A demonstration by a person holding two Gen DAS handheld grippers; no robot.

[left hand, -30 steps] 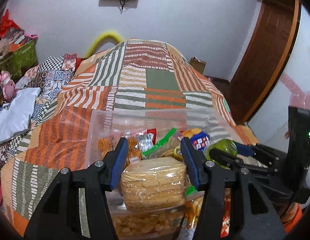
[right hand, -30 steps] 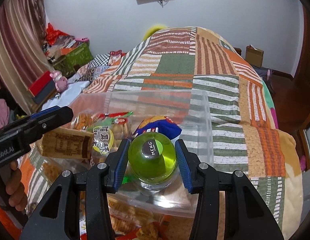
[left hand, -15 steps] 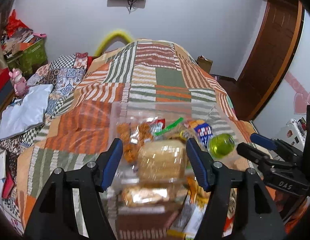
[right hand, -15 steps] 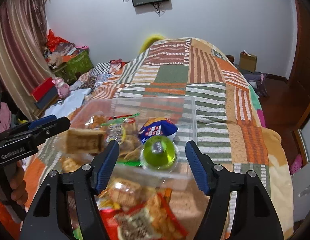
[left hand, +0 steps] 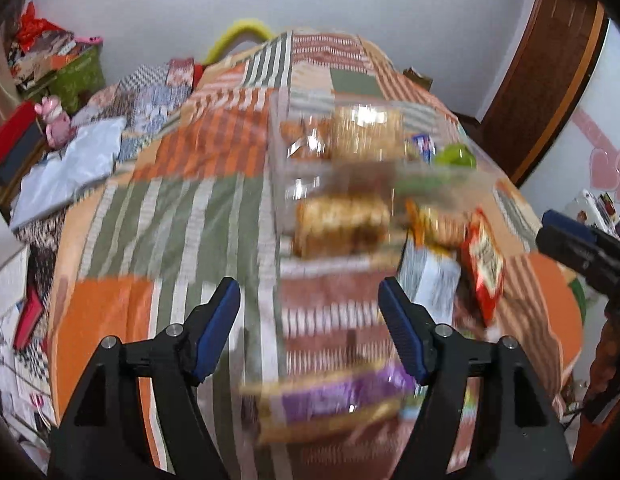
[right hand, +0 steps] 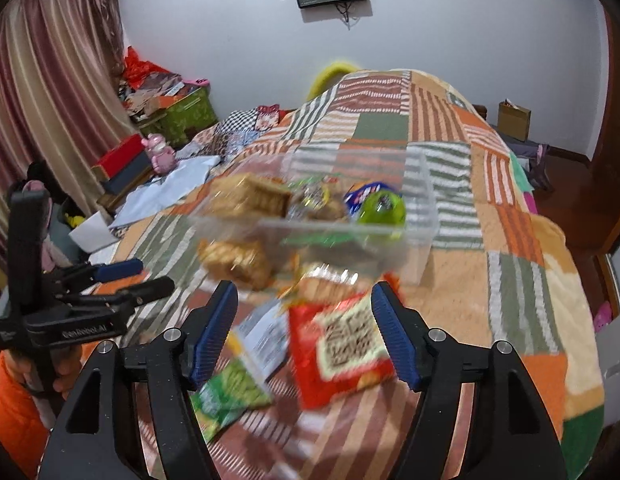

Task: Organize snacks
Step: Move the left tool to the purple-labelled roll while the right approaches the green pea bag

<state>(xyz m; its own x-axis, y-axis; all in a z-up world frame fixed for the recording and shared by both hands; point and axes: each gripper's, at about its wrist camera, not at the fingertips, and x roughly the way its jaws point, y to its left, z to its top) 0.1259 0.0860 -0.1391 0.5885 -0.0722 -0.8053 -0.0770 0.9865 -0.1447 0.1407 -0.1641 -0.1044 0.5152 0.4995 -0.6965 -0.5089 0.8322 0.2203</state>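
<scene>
A clear plastic bin (left hand: 275,140) (right hand: 424,204) stands on the patchwork bed. Inside lie a cracker pack (left hand: 366,132) (right hand: 249,200), a green round bottle (left hand: 456,156) (right hand: 382,208) and other snacks. My left gripper (left hand: 310,300) is drawn back from the bin with its jaws opening and nothing between them. A purple packet (left hand: 330,400) lies blurred under it. My right gripper (right hand: 305,304) stands open and empty above a red packet (right hand: 342,344) (left hand: 486,264). Loose in front of the bin are another cracker pack (left hand: 342,224) (right hand: 237,264), a white packet (right hand: 257,332) and a green packet (right hand: 229,392).
The quilt (left hand: 169,220) runs to the far wall. Clothes, a pink toy (right hand: 161,152) and a green box (right hand: 185,116) crowd the floor on the left. A wooden door (left hand: 550,80) is at the right. A hand (right hand: 65,364) holds the left gripper.
The left gripper let go of the cracker pack and the right let go of the green bottle; both lie in the bin. Both grippers opened and pulled back toward the near snacks.
</scene>
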